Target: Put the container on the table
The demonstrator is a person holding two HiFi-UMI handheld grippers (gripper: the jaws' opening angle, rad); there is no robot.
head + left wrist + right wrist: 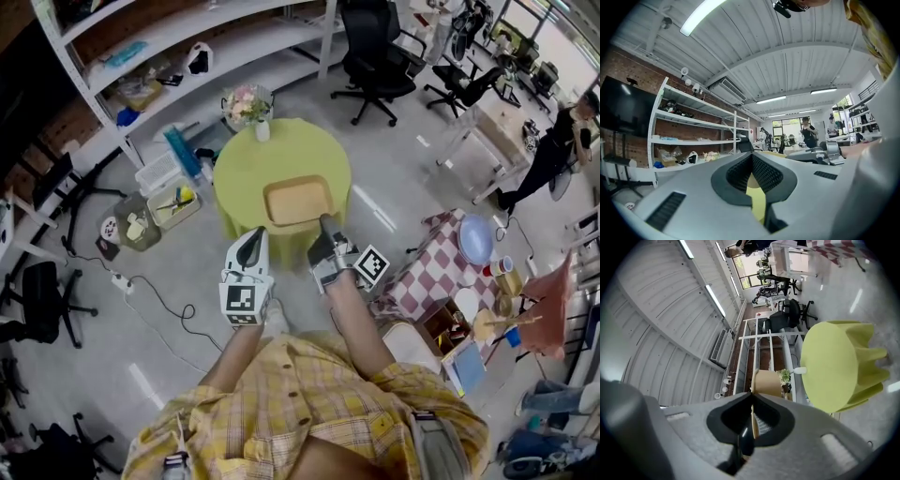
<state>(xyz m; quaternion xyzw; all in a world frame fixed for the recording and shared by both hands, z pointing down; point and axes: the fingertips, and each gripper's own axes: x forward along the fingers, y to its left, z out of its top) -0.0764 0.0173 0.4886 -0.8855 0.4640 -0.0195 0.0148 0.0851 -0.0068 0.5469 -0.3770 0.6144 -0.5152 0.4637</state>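
**Tan container held over a round green surface**

A shallow tan container [298, 200] is gripped by its near rim in the right tongs [323, 246], which are closed on that thin edge; in the head view it is seen over a round surface [239, 178] draped in yellow-green cloth; in the right gripper view it is seen edge-on between the pads and held clear of that surface. The left tongs [251, 239] are held just beside the container's near left corner, closed, with nothing between them. A vase of flowers [251, 108] is set at the surface's far edge.
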